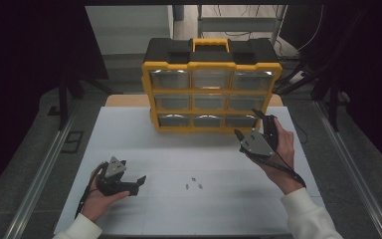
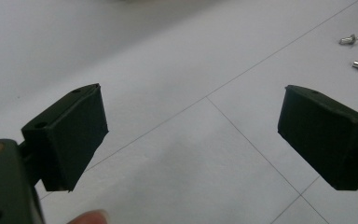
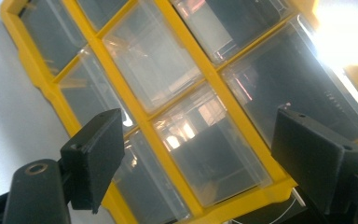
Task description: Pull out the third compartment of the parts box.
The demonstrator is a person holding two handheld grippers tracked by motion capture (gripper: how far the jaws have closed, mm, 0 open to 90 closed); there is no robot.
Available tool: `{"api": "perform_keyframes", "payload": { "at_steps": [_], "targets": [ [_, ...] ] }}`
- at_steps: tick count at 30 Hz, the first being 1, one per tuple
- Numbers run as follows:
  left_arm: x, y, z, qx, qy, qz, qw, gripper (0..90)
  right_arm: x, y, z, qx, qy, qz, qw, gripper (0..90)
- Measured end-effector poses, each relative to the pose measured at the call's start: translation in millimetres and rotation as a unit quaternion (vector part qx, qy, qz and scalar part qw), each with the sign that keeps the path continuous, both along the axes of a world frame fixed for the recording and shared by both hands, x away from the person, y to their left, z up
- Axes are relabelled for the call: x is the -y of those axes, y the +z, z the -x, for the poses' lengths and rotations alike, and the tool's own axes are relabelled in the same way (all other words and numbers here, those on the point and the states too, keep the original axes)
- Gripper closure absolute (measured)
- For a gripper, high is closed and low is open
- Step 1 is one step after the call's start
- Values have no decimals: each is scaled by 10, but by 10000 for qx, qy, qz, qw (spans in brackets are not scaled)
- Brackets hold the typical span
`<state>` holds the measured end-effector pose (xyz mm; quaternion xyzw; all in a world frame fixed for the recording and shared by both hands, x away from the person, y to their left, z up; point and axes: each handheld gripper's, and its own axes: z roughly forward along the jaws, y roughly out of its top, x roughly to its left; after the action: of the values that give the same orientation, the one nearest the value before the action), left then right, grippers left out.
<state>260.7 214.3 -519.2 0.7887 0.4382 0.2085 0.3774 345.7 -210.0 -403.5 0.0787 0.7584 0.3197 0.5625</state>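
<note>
A yellow and black organizer box (image 1: 212,84) with several clear drawers stands upright at the back of the white table (image 1: 129,134). My right gripper (image 1: 246,123) is held open just in front of the box's lower right drawers, nothing between its jaws. In the right gripper view the open right gripper (image 3: 200,126) frames the yellow frame (image 3: 223,98) and a clear drawer (image 3: 209,154). My left gripper (image 1: 138,184) rests low over the table's front left, open and empty. Three small metal rivets (image 1: 194,183) lie on the table to its right; two rivets (image 2: 356,53) show beyond the open left gripper (image 2: 193,107).
Thin grid lines cross the white table top (image 2: 205,154). Metal rails (image 1: 45,169) run along both sides of the table, and cables (image 1: 298,74) lie on the floor behind the box at the right. A fingertip (image 2: 91,217) shows at the bottom of the left gripper view.
</note>
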Motion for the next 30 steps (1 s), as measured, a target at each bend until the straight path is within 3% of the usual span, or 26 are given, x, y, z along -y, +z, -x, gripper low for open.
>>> {"api": "perform_keyframes", "payload": {
  "at_steps": [14, 16, 30],
  "targets": [
    [-3, 1, 0, -8, -16, -25, 10000, 85, 1, 89, -183, 111, -136, 63, 9998, 177],
    [-2, 0, 0, -9, -17, -26, 10000, 85, 16, 117, -205, 73, -128, -42, 9999, 178],
    [1, -2, 1, -11, -14, -14, 10000, 85, 20, 267, -288, 155, -192, -97, 9996, 179]
  ]
}}
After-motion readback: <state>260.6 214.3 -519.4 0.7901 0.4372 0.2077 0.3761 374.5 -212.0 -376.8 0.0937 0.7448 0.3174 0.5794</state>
